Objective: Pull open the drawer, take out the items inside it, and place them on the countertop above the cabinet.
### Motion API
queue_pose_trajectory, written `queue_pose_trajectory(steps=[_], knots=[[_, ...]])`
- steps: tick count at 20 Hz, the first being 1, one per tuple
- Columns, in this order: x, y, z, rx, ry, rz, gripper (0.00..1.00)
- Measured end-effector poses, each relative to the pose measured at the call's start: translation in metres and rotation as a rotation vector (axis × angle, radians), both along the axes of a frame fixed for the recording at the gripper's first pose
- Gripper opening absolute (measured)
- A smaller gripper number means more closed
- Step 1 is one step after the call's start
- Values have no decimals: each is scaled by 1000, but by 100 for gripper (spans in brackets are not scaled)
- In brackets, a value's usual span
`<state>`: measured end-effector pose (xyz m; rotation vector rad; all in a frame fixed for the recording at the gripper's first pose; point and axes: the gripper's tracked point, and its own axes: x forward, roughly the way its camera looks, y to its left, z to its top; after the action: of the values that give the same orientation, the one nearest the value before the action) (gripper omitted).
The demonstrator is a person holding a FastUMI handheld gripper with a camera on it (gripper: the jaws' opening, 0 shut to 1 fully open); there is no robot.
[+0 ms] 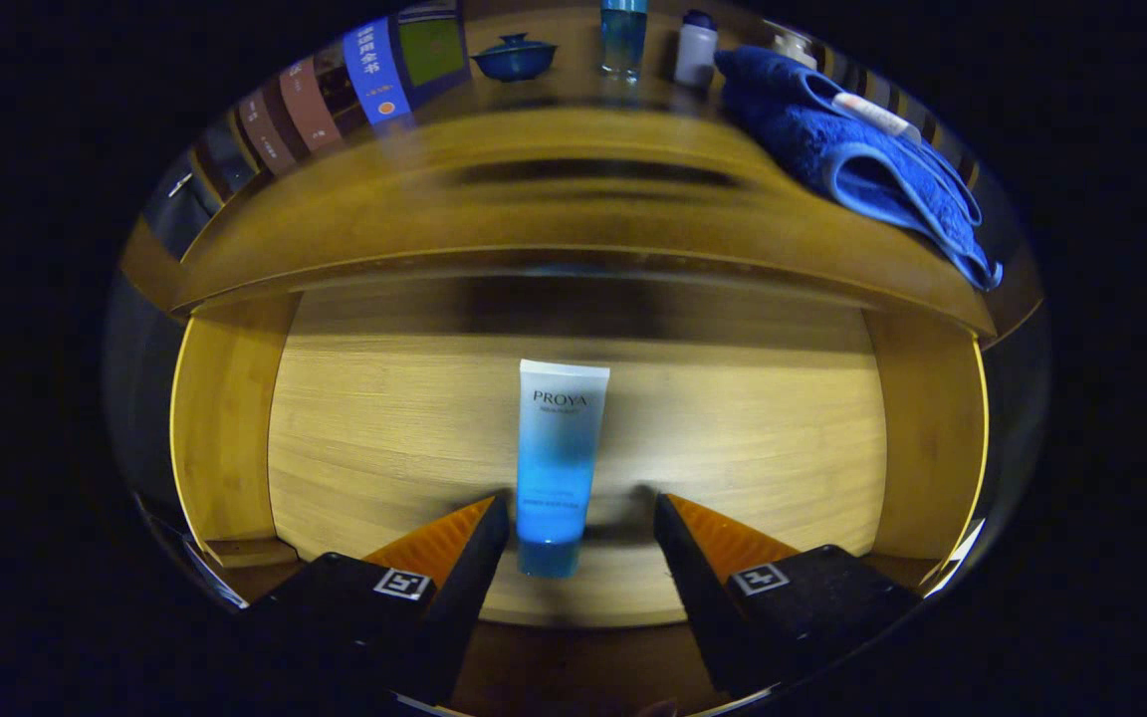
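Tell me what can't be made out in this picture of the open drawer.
- Back of the drawer, gripper view: hidden under the countertop, in shadow.
- Countertop surface: blurred.
- Glass bottle and books: tops cut off by the view's edge.
- Tube: whether the open jaws of the gripper touch its cap is unclear.

open drawer [384,438] floor bare beside the tube [559,463], countertop [554,214] overhanging its back, tongs [581,518] spread around tube's cap

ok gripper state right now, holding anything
Gripper: open, holding nothing; the tube lies in the drawer with its lower end between the fingertips.
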<state>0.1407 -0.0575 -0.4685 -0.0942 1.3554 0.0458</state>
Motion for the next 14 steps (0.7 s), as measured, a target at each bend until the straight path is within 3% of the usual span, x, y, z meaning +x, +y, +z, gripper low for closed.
queue_pose_trajectory(steps=[1,3,5,7,8,9,14], knots=[[-1,1,-4,0,13,-4,86],[-8,9,-5,42,48,-20,67],[-6,9,-6,10,41,47,47],[-8,4,-4,-30,39,100,44],[-10,5,-7,-35,32,88,40],[-8,7,-3,-33,30,81,32],[-23,21,27,52,18,100,31]])
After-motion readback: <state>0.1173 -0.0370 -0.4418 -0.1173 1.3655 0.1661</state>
